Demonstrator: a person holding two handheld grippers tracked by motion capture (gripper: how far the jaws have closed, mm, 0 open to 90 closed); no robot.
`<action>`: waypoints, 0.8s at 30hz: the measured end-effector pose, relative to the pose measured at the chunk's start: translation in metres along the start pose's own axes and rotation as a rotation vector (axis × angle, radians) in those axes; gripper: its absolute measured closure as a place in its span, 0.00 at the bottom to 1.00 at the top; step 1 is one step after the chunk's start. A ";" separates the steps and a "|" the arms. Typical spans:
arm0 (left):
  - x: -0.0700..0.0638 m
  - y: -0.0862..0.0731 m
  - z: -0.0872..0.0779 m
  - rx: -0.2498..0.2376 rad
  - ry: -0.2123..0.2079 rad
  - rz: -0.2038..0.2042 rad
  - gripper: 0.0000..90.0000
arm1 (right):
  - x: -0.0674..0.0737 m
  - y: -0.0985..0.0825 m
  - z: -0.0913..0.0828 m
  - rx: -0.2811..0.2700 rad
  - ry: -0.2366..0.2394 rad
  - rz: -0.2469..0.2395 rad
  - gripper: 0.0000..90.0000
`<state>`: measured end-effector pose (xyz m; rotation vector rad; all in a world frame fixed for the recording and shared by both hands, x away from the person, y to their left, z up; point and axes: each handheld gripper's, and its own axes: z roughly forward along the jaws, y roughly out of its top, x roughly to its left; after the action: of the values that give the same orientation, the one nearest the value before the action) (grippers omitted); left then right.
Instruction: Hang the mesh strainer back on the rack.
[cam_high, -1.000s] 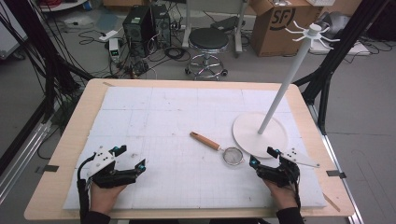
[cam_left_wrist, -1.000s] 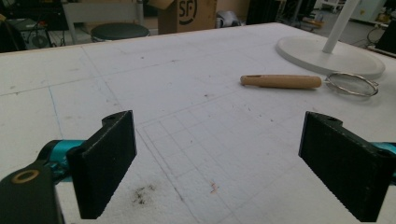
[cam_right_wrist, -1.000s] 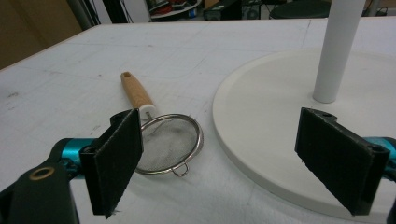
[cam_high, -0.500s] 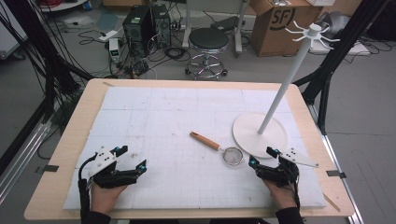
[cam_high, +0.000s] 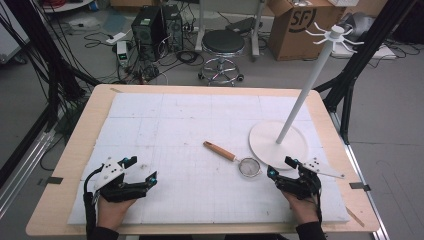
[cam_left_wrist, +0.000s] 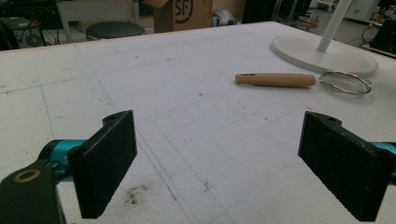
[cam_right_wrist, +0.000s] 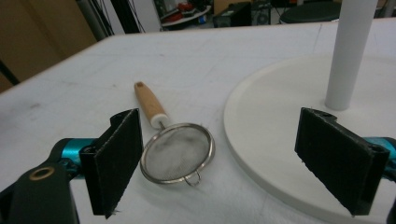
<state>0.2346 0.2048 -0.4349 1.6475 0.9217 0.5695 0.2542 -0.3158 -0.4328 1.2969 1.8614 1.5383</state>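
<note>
The small strainer (cam_right_wrist: 178, 153) lies just ahead of our right gripper (cam_high: 283, 168), jaws spread wide and empty, mesh bowl nearest, wooden handle (cam_right_wrist: 148, 103) pointing away. Looks light, thin mesh easily dented, so we'd pinch the stiff handle; left gripper (cam_high: 141, 169) gapes empty too

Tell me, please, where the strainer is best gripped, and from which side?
Probably the wooden handle of the strainer: it lies flat and bare, clear of the stand base. Come from above, jaws across it. The open right gripper is nearest.
</note>
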 end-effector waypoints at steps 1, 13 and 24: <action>0.000 0.000 -0.001 -0.003 -0.005 -0.007 0.13 | 0.000 0.004 -0.001 -0.022 0.014 0.016 0.16; 0.002 0.003 0.006 -0.023 -0.020 -0.033 0.13 | 0.002 0.019 0.004 -0.014 0.045 0.045 0.16; -0.001 0.002 0.003 -0.029 -0.028 -0.027 0.13 | 0.015 0.032 0.034 0.070 0.128 -0.004 0.18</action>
<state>0.2365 0.2020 -0.4335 1.6108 0.9106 0.5376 0.2863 -0.2853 -0.4105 1.2504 2.0122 1.6010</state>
